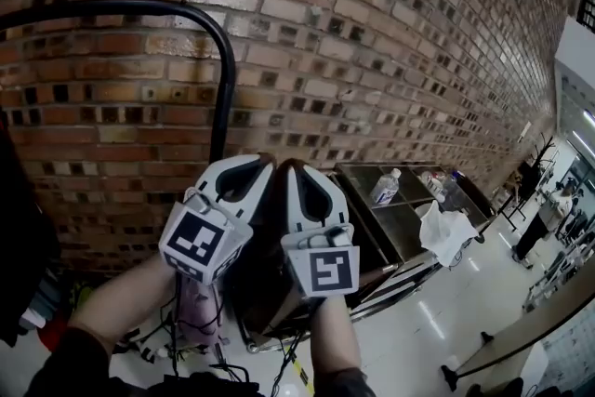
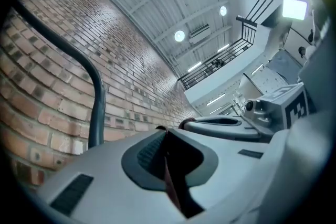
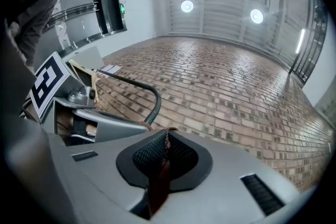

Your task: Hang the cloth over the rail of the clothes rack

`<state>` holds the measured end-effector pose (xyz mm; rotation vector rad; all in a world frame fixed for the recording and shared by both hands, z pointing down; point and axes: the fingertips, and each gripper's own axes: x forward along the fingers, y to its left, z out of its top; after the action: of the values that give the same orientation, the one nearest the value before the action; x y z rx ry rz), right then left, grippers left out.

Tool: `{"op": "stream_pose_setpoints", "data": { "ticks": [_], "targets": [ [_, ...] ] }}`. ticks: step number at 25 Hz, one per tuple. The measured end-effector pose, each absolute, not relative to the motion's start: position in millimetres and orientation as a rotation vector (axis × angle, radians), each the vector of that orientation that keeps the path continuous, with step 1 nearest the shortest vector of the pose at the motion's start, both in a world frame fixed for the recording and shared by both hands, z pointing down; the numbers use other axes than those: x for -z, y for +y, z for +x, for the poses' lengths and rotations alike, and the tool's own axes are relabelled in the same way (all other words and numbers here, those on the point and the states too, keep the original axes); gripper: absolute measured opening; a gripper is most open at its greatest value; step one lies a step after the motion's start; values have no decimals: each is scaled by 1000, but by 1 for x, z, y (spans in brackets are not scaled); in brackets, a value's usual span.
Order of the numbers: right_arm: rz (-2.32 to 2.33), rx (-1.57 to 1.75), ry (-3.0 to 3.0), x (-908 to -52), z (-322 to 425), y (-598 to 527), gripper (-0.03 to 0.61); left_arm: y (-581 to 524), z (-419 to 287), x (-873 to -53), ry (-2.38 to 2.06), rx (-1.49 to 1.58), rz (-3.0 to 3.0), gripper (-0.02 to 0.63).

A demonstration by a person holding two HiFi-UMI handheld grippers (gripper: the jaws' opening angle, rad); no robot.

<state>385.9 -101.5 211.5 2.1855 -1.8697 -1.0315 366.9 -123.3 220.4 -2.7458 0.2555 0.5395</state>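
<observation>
I clench the cloth (image 3: 157, 183) in left hand-held gripper (image 1: 258, 163) and right hand-held gripper (image 1: 292, 166), mid-lift; next, carry it over the rail (image 1: 139, 6) at 11 o'clock.

Brick wall (image 1: 372, 33): red-brown, tan and near-black bricks in staggered courses with pale mortar lines; clothes rack rail (image 1: 139, 7): plain black tube. Left gripper (image 1: 263, 163) and right gripper (image 1: 290, 166): white-grey shells with black ribbed pads, each carrying a cube of black-and-white square markers; cloth (image 3: 159, 178): dark maroon-brown, no print visible. Background: floor (image 1: 437, 311) pale glossy grey, cart (image 1: 390, 218) dark brown to black, bottle (image 1: 386, 188) clear with a pale label, and the crumpled sheet (image 1: 444, 232) beside it plain white.
</observation>
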Motion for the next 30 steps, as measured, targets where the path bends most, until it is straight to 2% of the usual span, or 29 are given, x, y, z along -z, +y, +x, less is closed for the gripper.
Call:
{"op": "stream_pose_setpoints", "data": {
  "ticks": [10, 15, 22, 30],
  "targets": [
    [2250, 1141, -1877, -129, 453, -125, 38, -149, 436, -143, 228, -630, -2744, 20],
    [2264, 1346, -1839, -92, 473, -131, 37, -159, 451, -106, 251, -783, -2675, 20],
    [2270, 1528, -1875, -48, 477, -151, 37, -182, 464, -57, 291, -845, -2532, 20],
    [2293, 1508, -2089, 1, 496, -182, 37, -217, 472, 6, 219, -892, -2560, 20]
  ]
}}
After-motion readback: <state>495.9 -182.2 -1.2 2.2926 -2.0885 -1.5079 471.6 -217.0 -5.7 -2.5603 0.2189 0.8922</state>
